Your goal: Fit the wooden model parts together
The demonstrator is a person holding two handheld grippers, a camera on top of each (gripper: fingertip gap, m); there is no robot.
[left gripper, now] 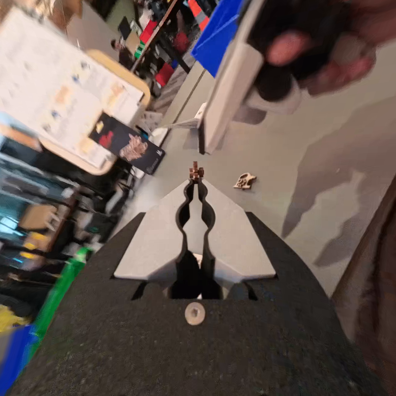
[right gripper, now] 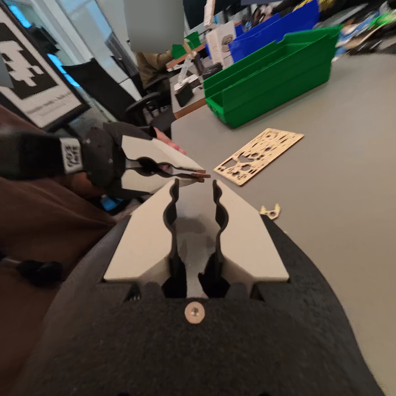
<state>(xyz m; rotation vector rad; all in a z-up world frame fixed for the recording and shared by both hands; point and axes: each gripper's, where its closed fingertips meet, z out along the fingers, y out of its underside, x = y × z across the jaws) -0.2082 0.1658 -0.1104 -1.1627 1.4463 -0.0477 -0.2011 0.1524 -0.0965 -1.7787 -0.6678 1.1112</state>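
Well, the work happens on a smooth grey table [right gripper: 321, 214] in a busy room. At the far side of the table sit a green bin [right gripper: 270, 85] and a blue bin [right gripper: 267, 34], and past them the room is full of blurry clutter. A black chair [right gripper: 111, 90] stands off the table's left edge, and a person in a tan top [right gripper: 154, 64] sits beyond it. In the left wrist view, a paper sheet on a wooden board [left gripper: 70, 94] and a dark box [left gripper: 128, 143] lie to the left, but they are too blurry to say more. The left gripper [left gripper: 195, 181] has its jaws squeezed almost together on a small wooden part [left gripper: 196, 171], a little brown piece with short teeth. The part sticks straight out past the fingertips, so its long side runs the same way as the fingers. In the right wrist view it shows as thin flat layers [right gripper: 201, 174] pointing right, lying level above the table. The right gripper [right gripper: 195, 182] is just beside it with its jaws wide and nothing between them. A flat wooden sheet [right gripper: 259, 156] with many cut-out holes lies on the table behind, its long side running away toward the green bin. 1 small loose wooden piece [right gripper: 271, 211] lies flat on the table near the right gripper.
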